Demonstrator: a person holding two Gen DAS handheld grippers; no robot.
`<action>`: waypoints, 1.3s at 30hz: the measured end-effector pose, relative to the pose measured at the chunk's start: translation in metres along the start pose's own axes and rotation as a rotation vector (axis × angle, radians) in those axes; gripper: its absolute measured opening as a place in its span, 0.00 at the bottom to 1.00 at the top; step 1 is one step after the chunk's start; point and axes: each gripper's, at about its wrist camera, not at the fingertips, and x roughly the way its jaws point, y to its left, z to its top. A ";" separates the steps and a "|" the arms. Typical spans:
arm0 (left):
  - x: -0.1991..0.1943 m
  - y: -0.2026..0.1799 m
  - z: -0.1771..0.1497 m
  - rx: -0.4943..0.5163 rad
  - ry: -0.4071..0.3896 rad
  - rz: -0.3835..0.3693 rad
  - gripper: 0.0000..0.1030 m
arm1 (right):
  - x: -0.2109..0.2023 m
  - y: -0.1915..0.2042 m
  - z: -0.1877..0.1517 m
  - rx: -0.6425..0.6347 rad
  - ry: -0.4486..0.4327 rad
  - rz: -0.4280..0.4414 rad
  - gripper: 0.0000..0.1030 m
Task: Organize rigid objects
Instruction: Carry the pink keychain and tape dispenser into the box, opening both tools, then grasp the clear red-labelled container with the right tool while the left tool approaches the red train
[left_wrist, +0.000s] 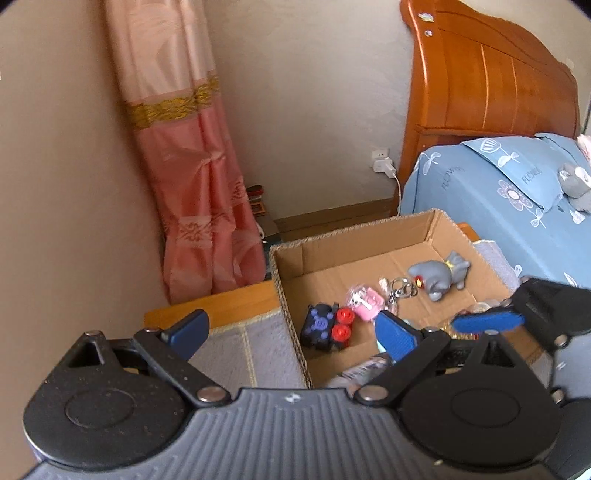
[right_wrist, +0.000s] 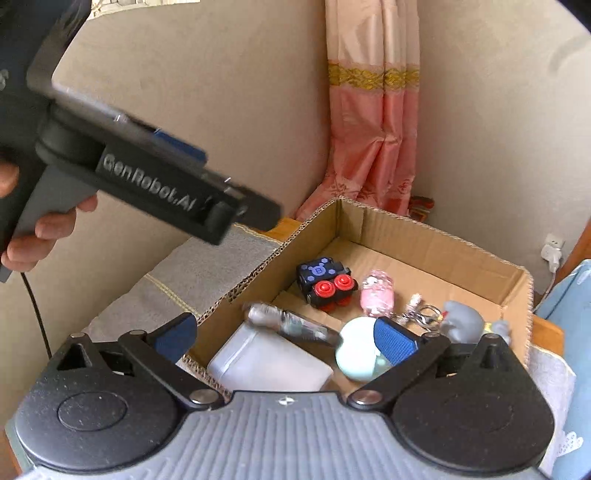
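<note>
An open cardboard box (left_wrist: 291, 280) (right_wrist: 436, 236) holds small items: a black toy with blue prints and red wheels (left_wrist: 327, 326) (right_wrist: 325, 282), a pink charm (left_wrist: 364, 302) (right_wrist: 376, 297), a key ring (left_wrist: 402, 288) (right_wrist: 421, 315), a grey elephant figure (left_wrist: 439, 275) (right_wrist: 465, 323), a white container (right_wrist: 269, 363), a clear tube (right_wrist: 291, 323) and a pale green round object (right_wrist: 356, 349). My left gripper (left_wrist: 291, 334) is open and empty above the box's near left wall. My right gripper (right_wrist: 286, 339) is open and empty over the box's near end; its blue finger (left_wrist: 487, 321) shows in the left wrist view.
The box stands on a grey mat (left_wrist: 240, 350) (right_wrist: 207, 269) on a wooden stand. A pink curtain (left_wrist: 192, 184) hangs in the corner. A bed with blue sheet (left_wrist: 491, 199) and wooden headboard (left_wrist: 480, 81) lies right. A charger (left_wrist: 384, 164) sits in the wall socket.
</note>
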 end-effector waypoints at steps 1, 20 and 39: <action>-0.002 -0.001 -0.004 -0.005 0.001 0.002 0.93 | -0.005 0.001 -0.002 0.003 -0.005 -0.006 1.00; -0.054 -0.042 -0.121 -0.034 -0.012 0.072 0.98 | -0.039 0.034 -0.105 -0.045 -0.047 -0.067 1.00; -0.053 -0.045 -0.169 -0.126 -0.013 0.073 0.98 | 0.006 0.032 -0.129 -0.108 0.032 -0.049 0.81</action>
